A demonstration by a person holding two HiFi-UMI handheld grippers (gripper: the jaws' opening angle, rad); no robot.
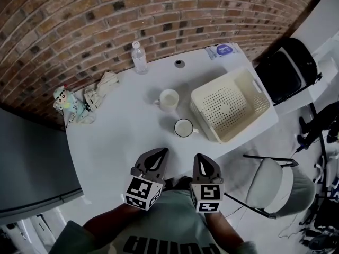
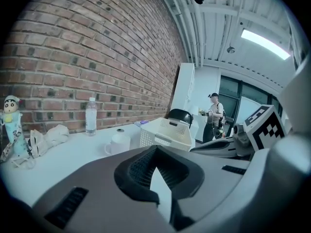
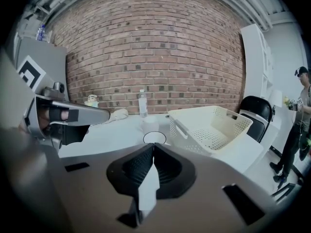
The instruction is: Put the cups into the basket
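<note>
Two white cups stand on the white table [image 1: 116, 142]: one with a dark rim [image 1: 184, 127] close to the basket, another [image 1: 169, 99] farther back. The cream perforated basket [image 1: 253, 83] sits empty at the table's right end. My left gripper [image 1: 159, 152] and right gripper [image 1: 202, 157] hover side by side over the table's near edge, both shut and empty, short of the cups. The right gripper view has the dark-rimmed cup [image 3: 154, 138] just past the right gripper [image 3: 153, 145], with the basket [image 3: 209, 125] to its right. The left gripper view shows the left gripper [image 2: 155, 148], a cup [image 2: 119, 143] and the basket [image 2: 167, 132].
A water bottle [image 1: 139, 57], a small round lid [image 1: 180, 63] and a tissue pack [image 1: 222, 50] line the far edge by the brick wall. A doll [image 1: 66, 100] and crumpled cloth [image 1: 103, 86] lie far left. Chairs [image 1: 288, 67] [image 1: 275, 187] stand right. A person [image 2: 214, 118] stands beyond.
</note>
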